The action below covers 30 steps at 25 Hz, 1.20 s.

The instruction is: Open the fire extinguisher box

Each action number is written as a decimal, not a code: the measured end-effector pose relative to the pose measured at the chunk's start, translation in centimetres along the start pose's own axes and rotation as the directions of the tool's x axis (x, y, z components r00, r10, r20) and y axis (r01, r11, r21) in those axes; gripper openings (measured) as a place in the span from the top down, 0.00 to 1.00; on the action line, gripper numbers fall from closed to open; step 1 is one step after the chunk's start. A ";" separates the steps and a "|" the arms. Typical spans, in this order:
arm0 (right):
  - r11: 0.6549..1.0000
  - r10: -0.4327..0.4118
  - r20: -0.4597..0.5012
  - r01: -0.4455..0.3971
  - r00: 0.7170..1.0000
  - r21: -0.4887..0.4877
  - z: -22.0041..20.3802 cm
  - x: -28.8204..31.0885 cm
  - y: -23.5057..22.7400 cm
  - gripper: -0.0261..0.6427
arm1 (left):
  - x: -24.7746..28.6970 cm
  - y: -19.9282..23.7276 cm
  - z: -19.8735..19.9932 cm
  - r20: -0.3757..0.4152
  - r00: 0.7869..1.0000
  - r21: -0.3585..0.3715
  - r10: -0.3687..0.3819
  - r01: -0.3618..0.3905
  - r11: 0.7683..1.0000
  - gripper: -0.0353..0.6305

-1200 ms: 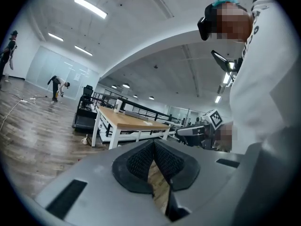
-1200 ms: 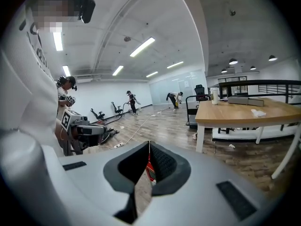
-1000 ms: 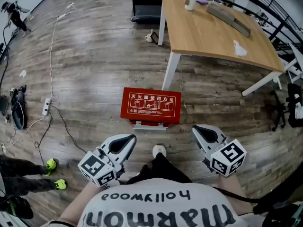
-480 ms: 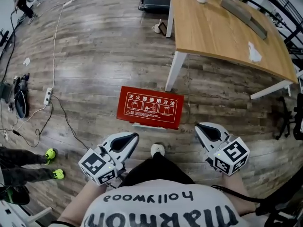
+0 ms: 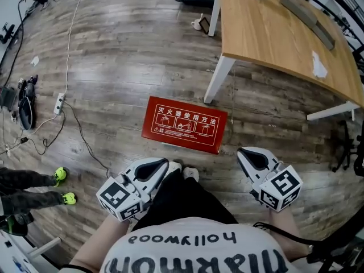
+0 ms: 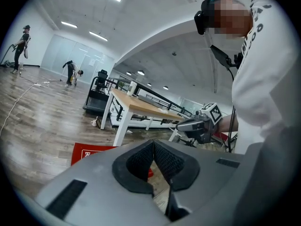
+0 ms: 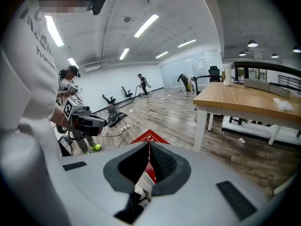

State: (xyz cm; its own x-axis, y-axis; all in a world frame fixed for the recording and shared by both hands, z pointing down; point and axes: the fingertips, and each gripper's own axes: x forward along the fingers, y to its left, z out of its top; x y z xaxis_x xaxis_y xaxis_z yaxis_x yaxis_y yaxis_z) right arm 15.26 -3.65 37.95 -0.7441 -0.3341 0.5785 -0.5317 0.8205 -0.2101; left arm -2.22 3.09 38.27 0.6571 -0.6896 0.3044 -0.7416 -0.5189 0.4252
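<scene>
Both closed, left tool (image 5: pixel 161 165), right tool (image 5: pixel 243 152), red box (image 5: pixel 185 124) ahead between them

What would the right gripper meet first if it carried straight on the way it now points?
Probably the red fire extinguisher box on the floor, dead ahead of the right gripper; depth is unclear.

The fire extinguisher box (image 6: pixel 87 153) is mostly hidden in 2 gripper views.
</scene>
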 end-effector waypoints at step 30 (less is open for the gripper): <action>0.987 0.076 -0.167 -0.049 0.983 0.155 -10.7 7.1 3.0 0.94 | 5.2 17.1 -20.5 -0.073 0.989 -0.761 0.130 -0.139 0.634 0.54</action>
State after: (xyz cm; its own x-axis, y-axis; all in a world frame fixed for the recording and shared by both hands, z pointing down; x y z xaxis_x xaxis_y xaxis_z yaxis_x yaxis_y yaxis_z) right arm 12.72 1.44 49.88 -0.7042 -0.1891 0.6843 -0.5505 0.7541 -0.3582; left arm -8.67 0.98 64.55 0.5634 -0.7125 0.4182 -0.4586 0.1514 0.8757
